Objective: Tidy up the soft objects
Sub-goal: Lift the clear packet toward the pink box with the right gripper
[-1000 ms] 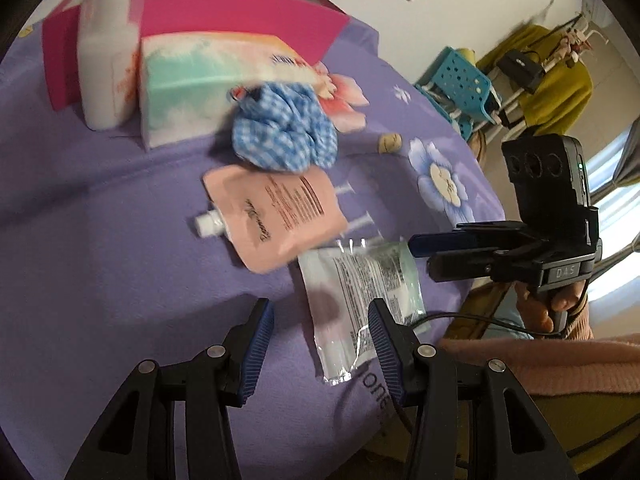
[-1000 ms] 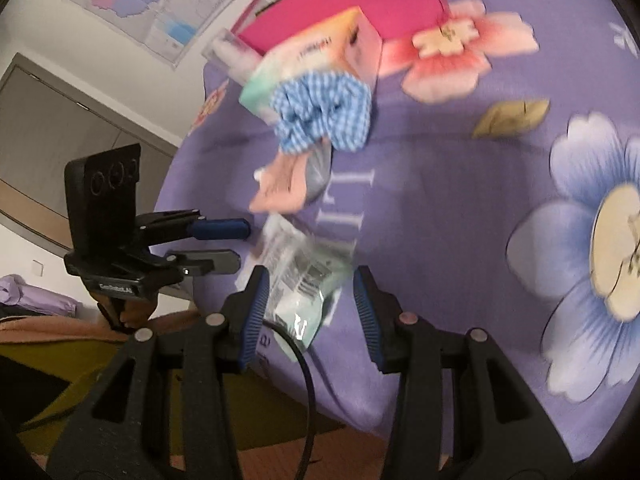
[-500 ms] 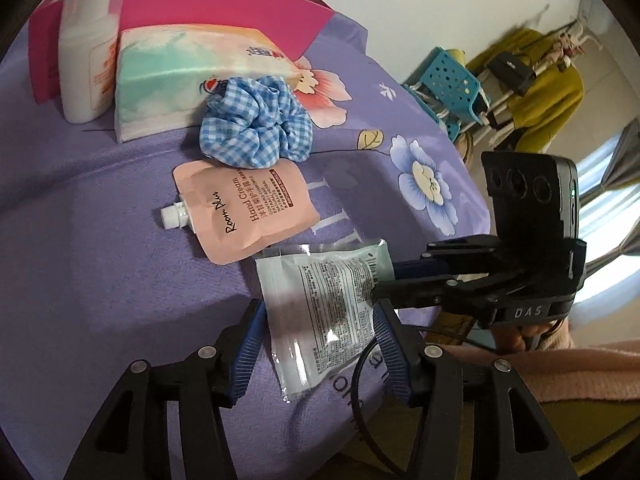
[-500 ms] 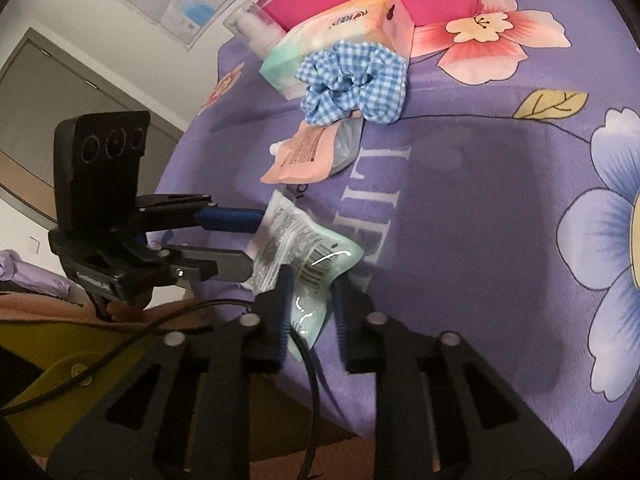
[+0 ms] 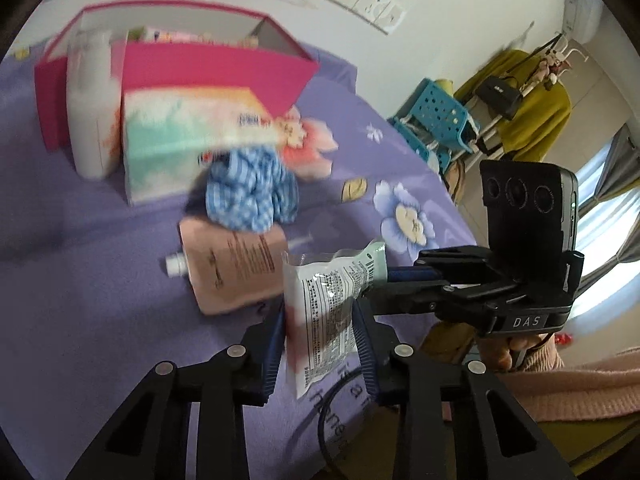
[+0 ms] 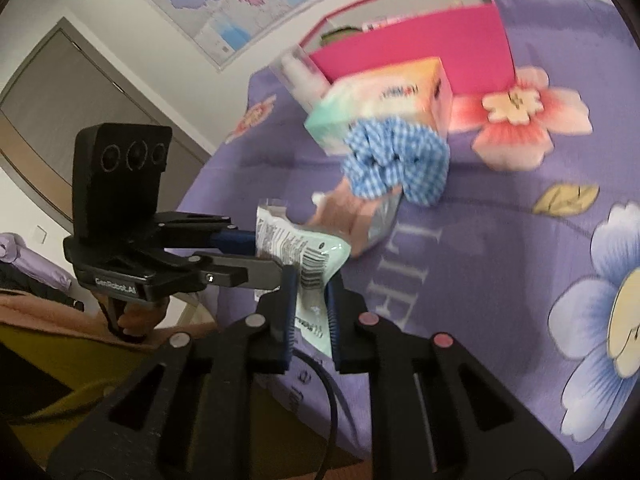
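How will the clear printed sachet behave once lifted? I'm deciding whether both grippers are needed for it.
Probably floppy: the sachet bends and stands crumpled between the left gripper and the right gripper, whose jaws have just been closing on it. Likely light, since it looks thin and flat. Its glossy film may be slippery, so a firm pinch seems wise.

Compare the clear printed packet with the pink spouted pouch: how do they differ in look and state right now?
The packet is see-through with a mint edge and dense black print; the pouch is opaque pink with a white spout. The packet is gripped by the left gripper and right gripper; the pouch lies on the purple bedspread. Both are flat, soft sachets.
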A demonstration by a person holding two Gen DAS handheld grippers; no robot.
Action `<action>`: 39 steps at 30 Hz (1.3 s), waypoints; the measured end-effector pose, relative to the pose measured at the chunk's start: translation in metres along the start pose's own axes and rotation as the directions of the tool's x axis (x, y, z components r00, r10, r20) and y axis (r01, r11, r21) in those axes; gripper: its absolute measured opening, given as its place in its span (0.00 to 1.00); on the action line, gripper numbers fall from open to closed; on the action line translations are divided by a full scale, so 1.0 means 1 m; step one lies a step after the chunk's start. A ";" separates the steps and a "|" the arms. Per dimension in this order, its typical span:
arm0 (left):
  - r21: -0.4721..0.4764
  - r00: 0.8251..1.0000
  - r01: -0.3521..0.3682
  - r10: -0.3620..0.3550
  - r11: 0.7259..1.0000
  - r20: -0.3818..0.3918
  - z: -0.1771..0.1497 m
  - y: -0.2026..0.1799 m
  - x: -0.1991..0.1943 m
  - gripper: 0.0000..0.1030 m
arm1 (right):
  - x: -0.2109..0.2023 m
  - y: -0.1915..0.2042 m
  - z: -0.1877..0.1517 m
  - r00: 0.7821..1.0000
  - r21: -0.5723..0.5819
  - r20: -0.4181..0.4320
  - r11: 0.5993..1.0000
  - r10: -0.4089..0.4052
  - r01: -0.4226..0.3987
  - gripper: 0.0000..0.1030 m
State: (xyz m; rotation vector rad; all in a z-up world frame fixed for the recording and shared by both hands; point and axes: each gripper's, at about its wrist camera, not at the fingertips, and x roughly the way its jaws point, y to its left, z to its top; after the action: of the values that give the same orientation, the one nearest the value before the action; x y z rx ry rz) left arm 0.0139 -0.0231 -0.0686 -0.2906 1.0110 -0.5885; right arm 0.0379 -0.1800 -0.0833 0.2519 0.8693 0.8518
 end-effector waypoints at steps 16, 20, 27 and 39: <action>-0.019 0.994 -0.028 0.030 0.999 0.104 0.045 0.016 -0.017 0.33 | -0.007 -0.011 0.045 0.993 -0.012 0.122 1.000 0.009 -0.008 0.14; -0.013 0.991 -0.040 0.042 0.999 0.129 0.059 0.014 -0.019 0.34 | -0.012 -0.013 0.059 0.988 -0.015 0.151 1.000 0.001 0.001 0.14; 0.015 0.982 -0.076 0.072 0.997 0.173 0.094 0.011 -0.025 0.34 | -0.018 -0.017 0.086 0.981 -0.030 0.196 1.000 -0.004 0.010 0.14; 0.011 0.962 -0.160 0.154 0.987 0.225 0.175 0.011 -0.018 0.37 | -0.034 -0.040 0.156 0.954 -0.015 0.297 0.999 -0.045 0.051 0.14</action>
State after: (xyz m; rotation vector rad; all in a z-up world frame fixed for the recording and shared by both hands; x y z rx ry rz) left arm 0.1610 -0.0106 0.0279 -0.2426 0.7993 -0.4157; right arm 0.1662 -0.2104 0.0155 0.3287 0.5827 0.7544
